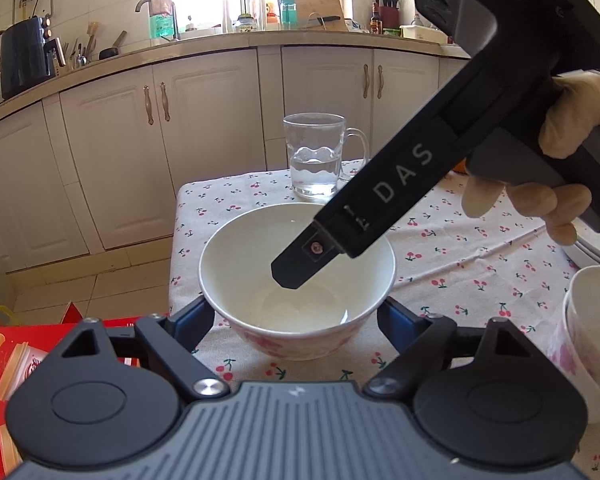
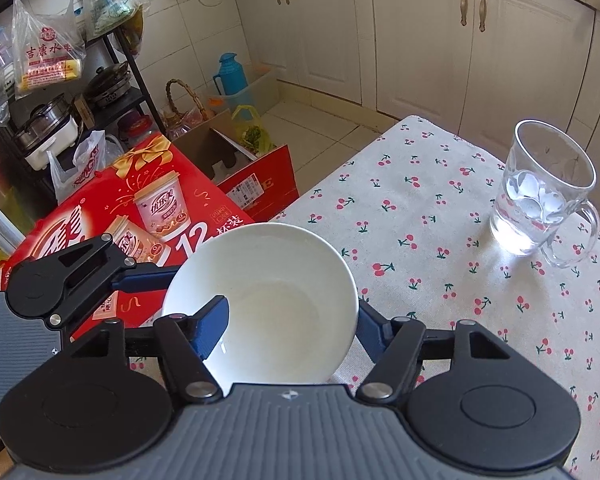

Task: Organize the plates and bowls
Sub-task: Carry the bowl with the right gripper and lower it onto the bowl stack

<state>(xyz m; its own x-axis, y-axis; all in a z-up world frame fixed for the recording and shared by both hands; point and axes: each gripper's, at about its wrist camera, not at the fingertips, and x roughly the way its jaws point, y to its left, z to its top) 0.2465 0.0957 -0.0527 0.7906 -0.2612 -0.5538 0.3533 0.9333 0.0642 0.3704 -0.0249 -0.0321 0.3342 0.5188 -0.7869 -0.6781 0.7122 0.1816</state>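
As seen from both wrists, found bowl [image 1: 240, 264] standing upright on tabletop [image 1: 440, 264] near its corner, with mug [image 1: 316, 156] behind and second bowl [image 1: 588, 320] apart at right. Found right tool [image 2: 292, 310] clenched on bowl wall, one finger inside, one outside. Found left tool [image 1: 295, 307] spread wide, fingers flanking bowl; cannot tell whether pressing.

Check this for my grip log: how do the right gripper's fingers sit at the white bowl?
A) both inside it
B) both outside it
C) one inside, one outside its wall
C: the right gripper has one blue finger inside the bowl, the other outside its wall.
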